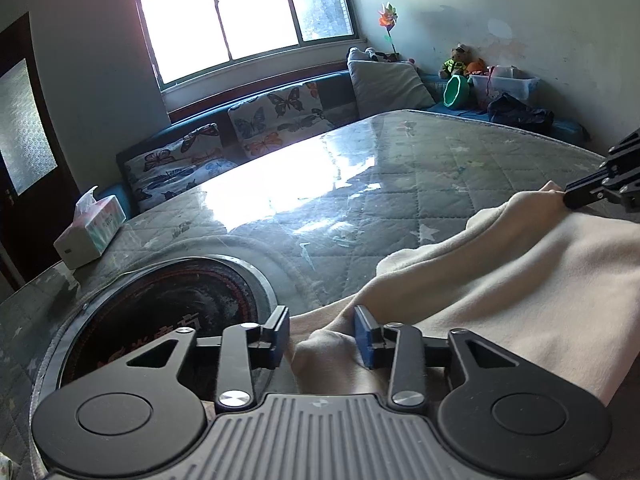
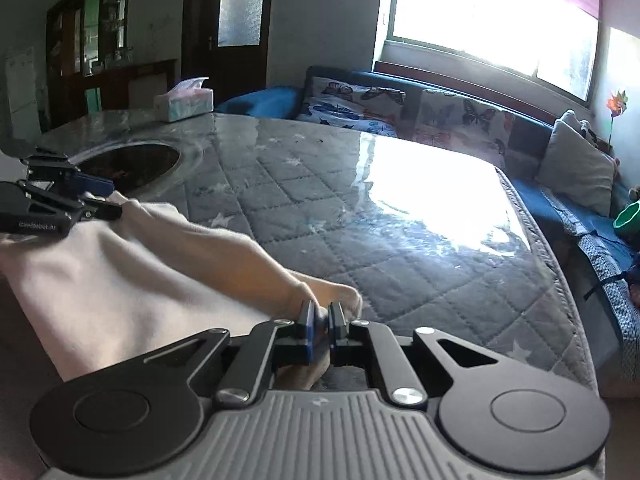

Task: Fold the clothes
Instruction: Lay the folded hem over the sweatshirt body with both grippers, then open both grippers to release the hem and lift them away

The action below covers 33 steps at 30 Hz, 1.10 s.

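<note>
A cream garment (image 1: 520,272) lies over the near edge of a table under a quilted grey cover (image 1: 360,184). My left gripper (image 1: 322,336) is open, its jaws apart on either side of a bunched corner of the garment. It shows at the left of the right wrist view (image 2: 100,200). My right gripper (image 2: 323,320) is shut on another corner of the cream garment (image 2: 140,280). It also shows at the right edge of the left wrist view (image 1: 568,198), at the garment's far corner.
A round black inset (image 1: 160,320) sits in the table by my left gripper. A tissue box (image 1: 90,234) stands at the table's far left corner. A blue sofa with butterfly cushions (image 1: 276,116) runs under the window. Toys and a plastic box (image 1: 504,84) sit at the back right.
</note>
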Available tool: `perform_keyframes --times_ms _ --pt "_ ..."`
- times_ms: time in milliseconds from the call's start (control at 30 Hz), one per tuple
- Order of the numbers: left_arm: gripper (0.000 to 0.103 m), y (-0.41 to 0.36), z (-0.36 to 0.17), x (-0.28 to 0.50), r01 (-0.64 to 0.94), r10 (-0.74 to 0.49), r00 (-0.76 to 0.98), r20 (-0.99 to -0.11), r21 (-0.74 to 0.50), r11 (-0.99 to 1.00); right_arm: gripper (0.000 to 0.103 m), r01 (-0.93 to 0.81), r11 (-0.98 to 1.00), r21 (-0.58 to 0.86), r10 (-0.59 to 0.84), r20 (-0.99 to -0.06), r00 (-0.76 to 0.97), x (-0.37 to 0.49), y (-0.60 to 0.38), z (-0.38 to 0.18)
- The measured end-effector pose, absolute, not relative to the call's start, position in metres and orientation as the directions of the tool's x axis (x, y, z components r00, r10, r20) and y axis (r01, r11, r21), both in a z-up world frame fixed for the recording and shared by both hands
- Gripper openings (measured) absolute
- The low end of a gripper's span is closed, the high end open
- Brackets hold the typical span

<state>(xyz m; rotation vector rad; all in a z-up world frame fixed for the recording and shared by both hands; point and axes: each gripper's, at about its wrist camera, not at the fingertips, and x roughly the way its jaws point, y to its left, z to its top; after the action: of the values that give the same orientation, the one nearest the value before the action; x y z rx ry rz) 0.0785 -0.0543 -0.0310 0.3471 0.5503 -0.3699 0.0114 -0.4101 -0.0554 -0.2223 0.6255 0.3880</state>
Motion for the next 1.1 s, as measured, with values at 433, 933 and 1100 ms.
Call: perform_keyframes --times_ms 433,933,1100 --pt "0.035 -0.079 -0.011 0.062 0.492 -0.346 0.775 -0.530 0.162 0.855 0.006 -0.568 0.823 -0.003 0.455 -0.596 0.662 0.030 -0.358 -0.033" --pt "0.018 -0.098 -0.021 0.099 0.528 -0.379 0.707 -0.597 0.089 0.845 0.007 -0.584 0.812 0.003 0.446 -0.648 0.617 0.052 -0.326 -0.050" --pt "0.021 -0.093 -0.020 0.096 0.514 -0.376 0.723 -0.580 0.088 0.853 0.008 -0.589 0.808 -0.003 0.434 -0.673 0.599 0.063 -0.318 -0.056"
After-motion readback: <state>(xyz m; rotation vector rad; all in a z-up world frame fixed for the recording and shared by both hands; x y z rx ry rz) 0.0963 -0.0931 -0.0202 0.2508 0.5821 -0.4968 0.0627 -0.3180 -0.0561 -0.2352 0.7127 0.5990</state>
